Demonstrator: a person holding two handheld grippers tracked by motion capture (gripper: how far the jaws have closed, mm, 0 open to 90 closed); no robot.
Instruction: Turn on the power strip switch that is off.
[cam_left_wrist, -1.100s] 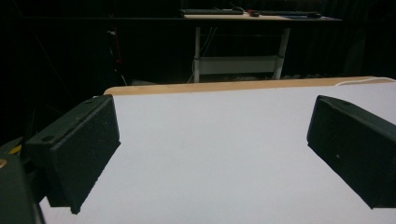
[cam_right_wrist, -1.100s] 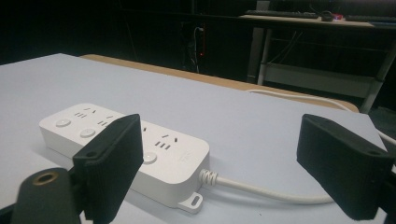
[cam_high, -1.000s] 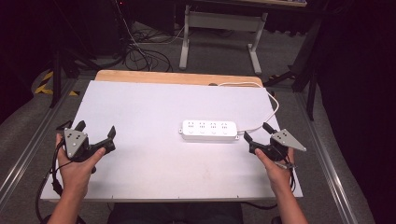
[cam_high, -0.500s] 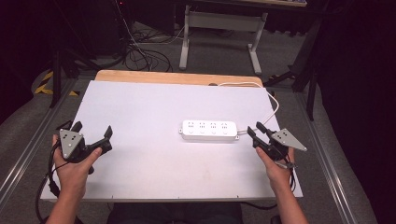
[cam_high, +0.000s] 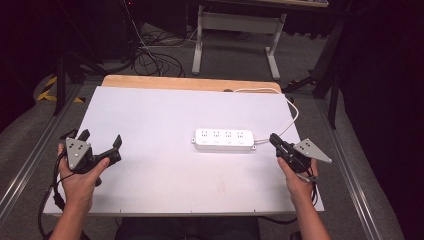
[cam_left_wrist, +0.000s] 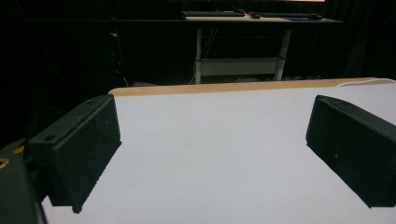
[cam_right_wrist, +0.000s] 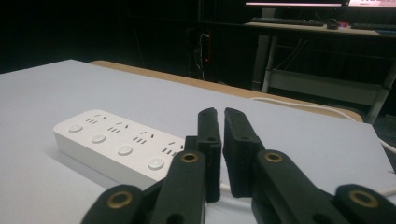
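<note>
The right gripper (cam_high: 276, 141), its black jaws just brought together with nothing between them, is held just beside the cable end of the white four-socket plastic power strip (cam_high: 224, 140). The strip is laid flat near the middle of the white table top (cam_high: 165, 115). The left gripper (cam_high: 102, 143) is held well apart from the strip, jaws spread wide and empty.

white pwr strip (cam_high: 224, 140), black hand-held gripper (cam_high: 276, 141)

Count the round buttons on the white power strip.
4. They run in one row along the near edge of the power strip, one in front of each socket group; the gripper may hide anything further along.
</note>
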